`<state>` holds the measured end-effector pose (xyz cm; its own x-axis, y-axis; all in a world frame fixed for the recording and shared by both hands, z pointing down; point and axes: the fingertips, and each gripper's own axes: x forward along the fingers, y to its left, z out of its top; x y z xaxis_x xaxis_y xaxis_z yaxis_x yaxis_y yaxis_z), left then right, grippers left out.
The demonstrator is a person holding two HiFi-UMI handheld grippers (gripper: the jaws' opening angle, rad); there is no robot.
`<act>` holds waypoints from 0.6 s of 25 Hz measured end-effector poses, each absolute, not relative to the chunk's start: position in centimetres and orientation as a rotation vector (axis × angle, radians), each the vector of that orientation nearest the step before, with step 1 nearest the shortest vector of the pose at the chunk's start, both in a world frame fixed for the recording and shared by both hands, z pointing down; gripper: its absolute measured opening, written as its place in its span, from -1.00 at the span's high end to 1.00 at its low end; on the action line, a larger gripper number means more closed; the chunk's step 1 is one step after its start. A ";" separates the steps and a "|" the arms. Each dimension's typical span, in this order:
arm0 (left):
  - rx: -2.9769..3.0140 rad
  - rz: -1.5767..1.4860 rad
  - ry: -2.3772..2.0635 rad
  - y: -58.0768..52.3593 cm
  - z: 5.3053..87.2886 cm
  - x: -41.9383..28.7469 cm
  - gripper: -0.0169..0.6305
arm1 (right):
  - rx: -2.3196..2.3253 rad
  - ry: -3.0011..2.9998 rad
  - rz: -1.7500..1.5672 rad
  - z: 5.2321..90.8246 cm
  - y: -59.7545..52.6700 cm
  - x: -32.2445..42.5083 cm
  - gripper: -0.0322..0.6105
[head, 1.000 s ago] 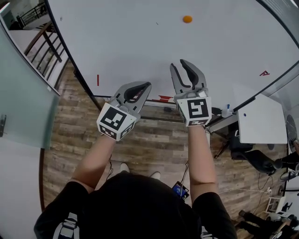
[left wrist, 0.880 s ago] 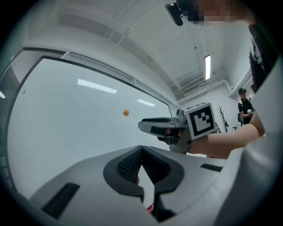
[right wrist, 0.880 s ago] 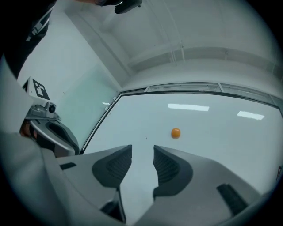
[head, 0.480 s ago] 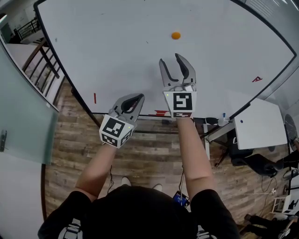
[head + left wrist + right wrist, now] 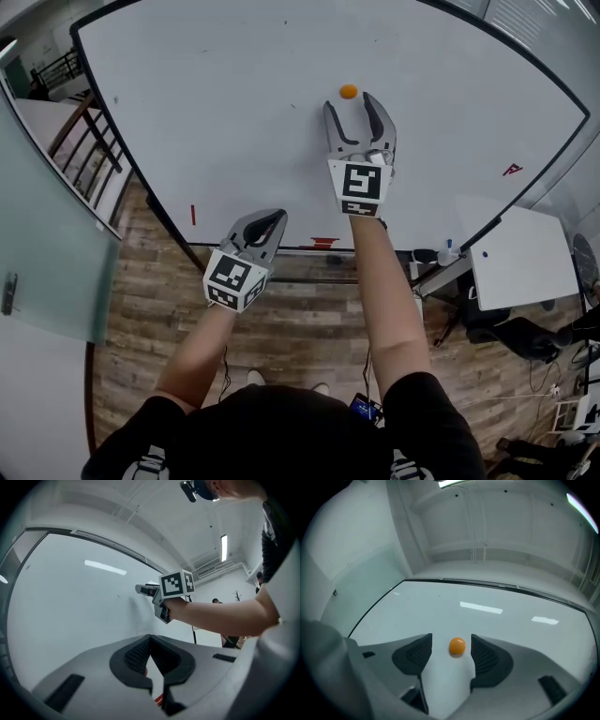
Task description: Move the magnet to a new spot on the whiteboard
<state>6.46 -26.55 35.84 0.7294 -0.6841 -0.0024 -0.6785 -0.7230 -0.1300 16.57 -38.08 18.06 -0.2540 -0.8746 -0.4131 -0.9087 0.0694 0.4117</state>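
Head view: left gripper (image 5: 277,216) sits low by the whiteboard's (image 5: 206,103) bottom edge, jaws closed on nothing. Right gripper (image 5: 350,105) is higher, its jaws just opening wide; the orange magnet (image 5: 348,91) sticks to the board between its tips, untouched.
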 end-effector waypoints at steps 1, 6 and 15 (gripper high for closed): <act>-2.808 -0.069 1.114 -26.6 35.9 6.4 0.94 | -1.894 2.250 0.940 17.9 -38.5 16.7 0.10; -2.806 -0.073 1.126 -26.7 36.0 6.1 0.94 | -1.927 2.245 0.966 18.2 -39.6 16.7 0.13; -2.796 -0.070 1.146 -26.6 35.9 5.5 0.94 | -1.956 2.217 0.982 18.1 -40.6 16.9 0.28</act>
